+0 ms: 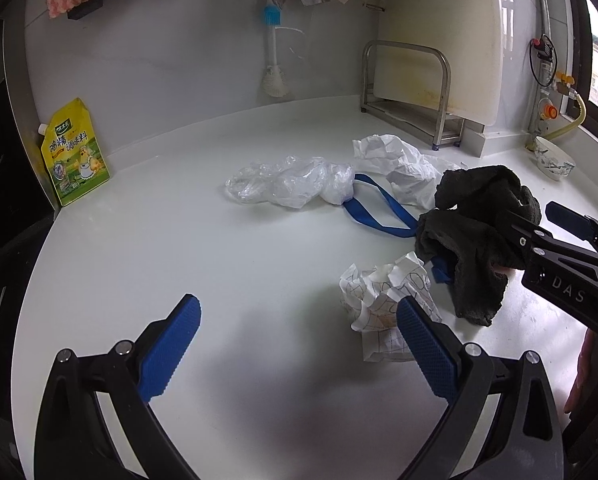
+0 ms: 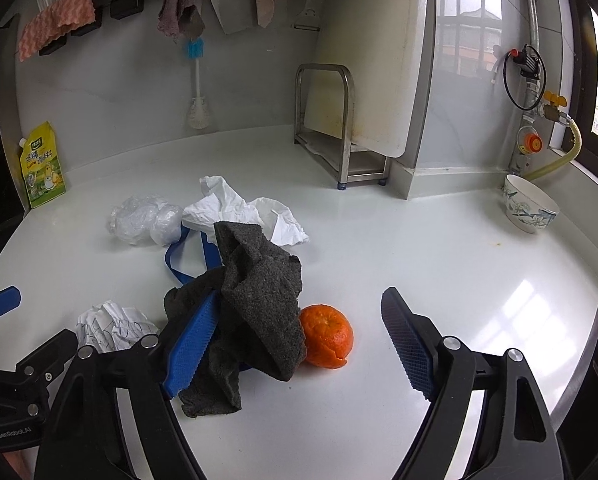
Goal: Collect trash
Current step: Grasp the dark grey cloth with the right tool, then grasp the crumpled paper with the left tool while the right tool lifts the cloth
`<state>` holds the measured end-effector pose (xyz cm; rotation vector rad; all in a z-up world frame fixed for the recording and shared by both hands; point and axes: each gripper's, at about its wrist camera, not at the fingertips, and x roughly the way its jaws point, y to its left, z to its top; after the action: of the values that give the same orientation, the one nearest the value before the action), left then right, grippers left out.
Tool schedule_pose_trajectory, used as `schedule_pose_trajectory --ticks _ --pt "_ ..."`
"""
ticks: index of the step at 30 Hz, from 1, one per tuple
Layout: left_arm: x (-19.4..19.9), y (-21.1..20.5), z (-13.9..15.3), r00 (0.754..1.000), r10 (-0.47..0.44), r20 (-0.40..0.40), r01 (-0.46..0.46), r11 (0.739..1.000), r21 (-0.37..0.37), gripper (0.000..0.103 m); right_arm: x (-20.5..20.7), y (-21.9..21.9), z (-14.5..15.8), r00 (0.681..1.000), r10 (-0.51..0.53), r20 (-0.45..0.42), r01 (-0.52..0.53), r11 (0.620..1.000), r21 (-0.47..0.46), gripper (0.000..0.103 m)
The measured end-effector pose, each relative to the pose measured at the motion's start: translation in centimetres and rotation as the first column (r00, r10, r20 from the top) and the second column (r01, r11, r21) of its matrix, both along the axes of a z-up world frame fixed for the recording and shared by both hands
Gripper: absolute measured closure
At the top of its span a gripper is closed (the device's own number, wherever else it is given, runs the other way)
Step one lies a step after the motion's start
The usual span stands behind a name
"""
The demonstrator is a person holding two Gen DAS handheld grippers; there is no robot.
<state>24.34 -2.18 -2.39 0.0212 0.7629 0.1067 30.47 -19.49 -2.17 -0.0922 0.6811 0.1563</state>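
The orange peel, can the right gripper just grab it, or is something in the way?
Partly blocked. The dark gray cloth is heaped against the orange peel and drapes over its left edge, right by the right gripper's left finger. The peel's right side is bare counter, so the open jaws would likely catch cloth too.

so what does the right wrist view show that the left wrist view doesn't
Only the right wrist view shows the orange peel, tucked against the dark cloth, between the open right gripper fingers. Only the left wrist view shows the open left gripper whole, its right finger over the scribbled paper ball. Both show the cloth, white tissue, clear plastic, blue strap, yellow pouch and bowl.
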Motion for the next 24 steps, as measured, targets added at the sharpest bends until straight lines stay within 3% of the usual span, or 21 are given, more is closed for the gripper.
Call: schedule_pose_trajectory --ticks 5,7,10,15,24 --pt "-0.1 -0.1 0.2 1.000 -0.008 0.005 0.008 1.000 0.000 0.006 0.9 1.1 -0.8 0.999 0.031 -0.041 -0.033 0.999 -0.026 0.055" --pt "-0.1 -0.1 0.2 1.000 -0.005 0.004 0.005 1.000 -0.003 0.006 0.8 1.4 -0.9 0.998 0.040 -0.043 -0.042 0.998 -0.044 0.074" --pt "0.0 0.1 0.0 1.000 -0.005 -0.002 0.005 1.000 -0.010 0.006 0.3 1.4 -0.6 0.998 0.050 -0.028 -0.051 0.998 -0.024 0.084" --pt "0.1 0.0 0.0 1.000 -0.017 -0.005 0.017 1.000 -0.022 0.006 -0.2 0.3 0.4 0.999 0.043 -0.014 -0.043 0.998 0.053 0.090" --pt "-0.3 -1.1 0.3 0.999 -0.051 0.010 0.052 0.997 -0.052 0.006 -1.4 -2.1 1.7 1.000 0.007 0.004 -0.007 0.991 0.131 0.091"
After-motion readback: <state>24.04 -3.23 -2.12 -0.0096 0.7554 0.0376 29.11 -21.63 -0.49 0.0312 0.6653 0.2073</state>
